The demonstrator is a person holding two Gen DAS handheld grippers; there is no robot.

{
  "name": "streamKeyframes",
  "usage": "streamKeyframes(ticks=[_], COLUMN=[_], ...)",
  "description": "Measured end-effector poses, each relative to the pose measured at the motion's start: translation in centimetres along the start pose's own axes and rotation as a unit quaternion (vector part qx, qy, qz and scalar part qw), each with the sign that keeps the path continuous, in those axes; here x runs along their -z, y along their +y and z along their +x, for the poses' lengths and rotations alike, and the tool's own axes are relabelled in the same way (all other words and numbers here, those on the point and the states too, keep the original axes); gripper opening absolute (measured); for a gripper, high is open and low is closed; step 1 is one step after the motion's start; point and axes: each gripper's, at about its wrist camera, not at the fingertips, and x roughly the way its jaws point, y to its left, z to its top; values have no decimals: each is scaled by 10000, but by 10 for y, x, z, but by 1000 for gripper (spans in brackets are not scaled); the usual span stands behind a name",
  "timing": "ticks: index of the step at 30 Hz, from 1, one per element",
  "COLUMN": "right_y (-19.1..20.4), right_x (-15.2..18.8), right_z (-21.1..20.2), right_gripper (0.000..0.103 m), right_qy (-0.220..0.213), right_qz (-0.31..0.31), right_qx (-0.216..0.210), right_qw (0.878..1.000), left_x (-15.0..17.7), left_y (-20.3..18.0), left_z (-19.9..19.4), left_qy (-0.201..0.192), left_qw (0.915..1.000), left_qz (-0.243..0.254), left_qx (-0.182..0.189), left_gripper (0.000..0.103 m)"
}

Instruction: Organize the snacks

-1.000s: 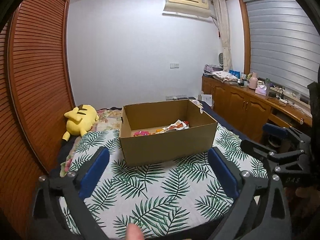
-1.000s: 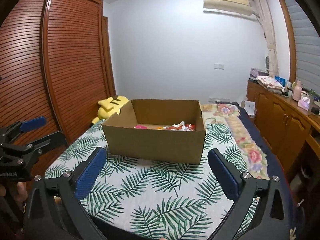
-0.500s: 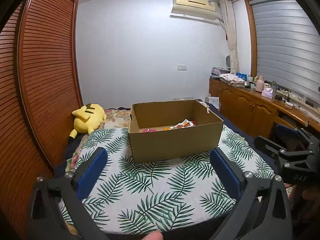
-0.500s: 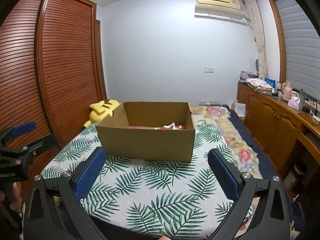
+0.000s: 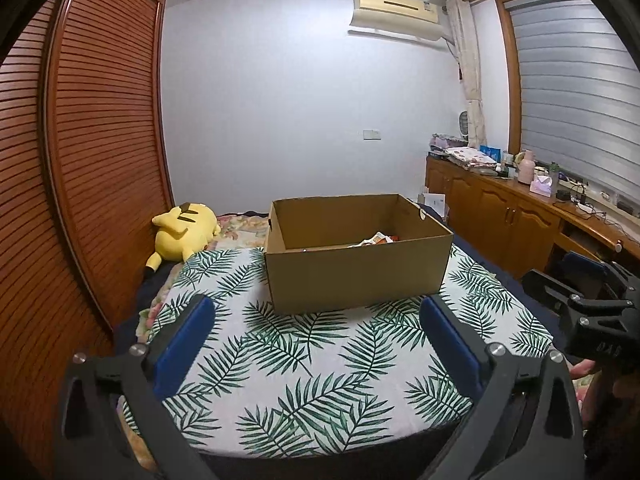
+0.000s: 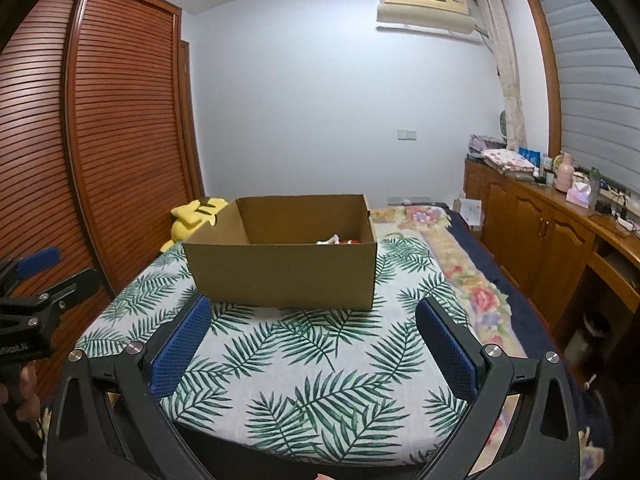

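An open cardboard box point(image 5: 356, 276) point(image 6: 282, 276) stands on the leaf-print bedspread point(image 5: 304, 364) point(image 6: 320, 364). Over its front wall only the tops of snack packets point(image 5: 374, 240) point(image 6: 338, 240) show, white and red; the others are hidden. My left gripper point(image 5: 316, 338) is open and empty, held back from the box near the bed's front edge. My right gripper point(image 6: 314, 336) is likewise open with nothing between its blue pads. The right gripper point(image 5: 588, 292) also shows at the right of the left wrist view, and the left gripper point(image 6: 32, 280) at the left of the right wrist view.
A yellow plush toy point(image 5: 182, 230) point(image 6: 192, 216) lies at the bed's far left beside slatted wooden wardrobe doors point(image 5: 100, 152). A wooden cabinet point(image 5: 516, 216) point(image 6: 552, 232) with clutter on top runs along the right wall. A floral sheet point(image 6: 460, 264) covers the bed's right side.
Both grippers have drawn back and sunk lower, so the box looks farther off and its front wall hides more of the snacks. Neither gripper changed its opening.
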Motion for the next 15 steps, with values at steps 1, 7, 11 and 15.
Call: streamKeyframes(ticks=[1,7,11,15], right_y=[0,-3,-4,-3], right_x=[1,4,5,6], right_z=[0,0,1,1], right_gripper=[103,103,103,103], right_qy=[5,21,31,49], right_qz=[6,15,3,-12], right_qx=[11,75,96,93], right_qw=[10000,10000,9999,9999], left_x=[1,6,8,9], left_y=[1,6,8,9], left_z=[0,1,1,2], left_qy=[-9,-4,-26,1], left_qw=[10000,9999,9999,9999], left_qz=[-22,-123,-118,-120], left_qx=[-9,-30,-16,-4], left_gripper=[103,103,103,103])
